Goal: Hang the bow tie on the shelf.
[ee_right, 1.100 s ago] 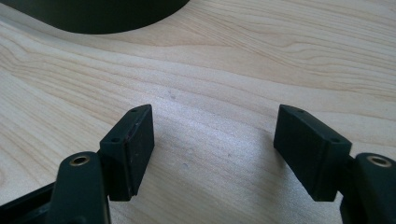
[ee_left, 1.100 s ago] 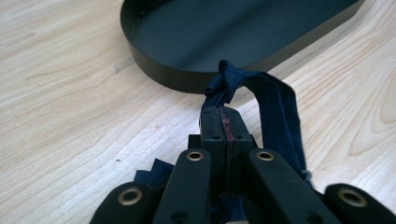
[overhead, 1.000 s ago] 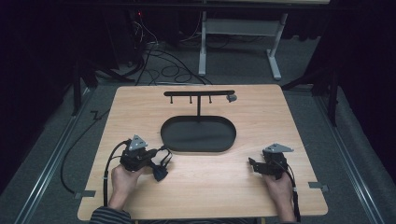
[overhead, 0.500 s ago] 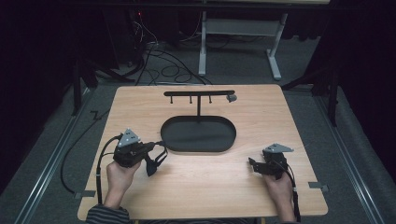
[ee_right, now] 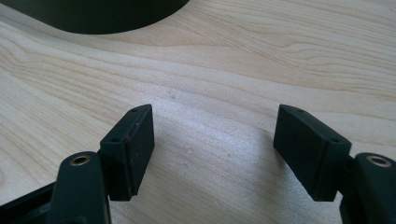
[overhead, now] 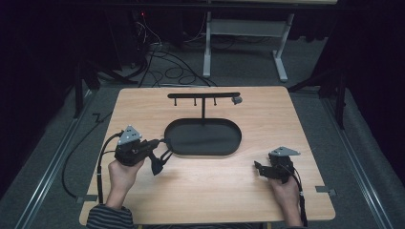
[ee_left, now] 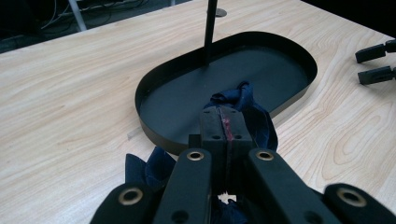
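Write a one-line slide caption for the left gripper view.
Left gripper shut on a dark blue cloth, held at the near rim of the black oval tray.

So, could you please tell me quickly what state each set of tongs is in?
Left tongs: closed on a dark blue cloth.
Right tongs: open, holding nothing.

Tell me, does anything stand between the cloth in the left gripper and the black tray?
Nothing visible does. The left gripper holds the blue cloth at the tray's near rim; the post stands farther back.
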{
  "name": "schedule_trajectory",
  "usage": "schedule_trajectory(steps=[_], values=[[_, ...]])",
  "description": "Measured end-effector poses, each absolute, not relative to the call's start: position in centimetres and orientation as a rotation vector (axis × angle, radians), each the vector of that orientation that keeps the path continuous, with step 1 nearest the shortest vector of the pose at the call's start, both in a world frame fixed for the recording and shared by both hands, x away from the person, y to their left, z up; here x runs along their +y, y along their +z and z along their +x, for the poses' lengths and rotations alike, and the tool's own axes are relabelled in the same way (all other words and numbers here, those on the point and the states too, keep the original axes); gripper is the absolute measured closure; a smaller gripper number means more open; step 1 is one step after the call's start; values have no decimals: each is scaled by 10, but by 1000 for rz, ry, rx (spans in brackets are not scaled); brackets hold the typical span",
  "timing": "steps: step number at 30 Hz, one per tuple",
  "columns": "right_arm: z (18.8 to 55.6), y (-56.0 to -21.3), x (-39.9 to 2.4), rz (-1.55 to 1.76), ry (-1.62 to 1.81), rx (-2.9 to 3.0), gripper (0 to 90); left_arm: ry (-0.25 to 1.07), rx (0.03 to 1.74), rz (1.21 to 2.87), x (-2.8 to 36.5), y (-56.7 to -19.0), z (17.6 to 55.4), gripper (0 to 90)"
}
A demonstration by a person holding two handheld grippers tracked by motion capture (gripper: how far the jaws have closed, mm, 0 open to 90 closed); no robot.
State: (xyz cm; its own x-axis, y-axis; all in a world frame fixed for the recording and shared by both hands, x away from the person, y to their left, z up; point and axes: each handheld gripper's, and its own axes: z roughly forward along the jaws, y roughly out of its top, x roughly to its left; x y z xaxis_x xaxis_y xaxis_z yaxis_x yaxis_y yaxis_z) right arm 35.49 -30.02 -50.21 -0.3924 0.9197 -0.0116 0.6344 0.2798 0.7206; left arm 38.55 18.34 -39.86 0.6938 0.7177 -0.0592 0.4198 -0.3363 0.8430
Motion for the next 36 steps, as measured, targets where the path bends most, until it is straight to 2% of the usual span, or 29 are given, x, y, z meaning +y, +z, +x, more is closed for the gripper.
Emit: schedule_trajectory(steps=[9, 36], values=[[355, -502, -301, 1396, 897, 2128, 302, 386, 865, 1944, 180, -383, 393, 898], [355, -502, -301, 1398, 901, 2132, 300, 448, 846, 1928, 156, -340, 431, 897]])
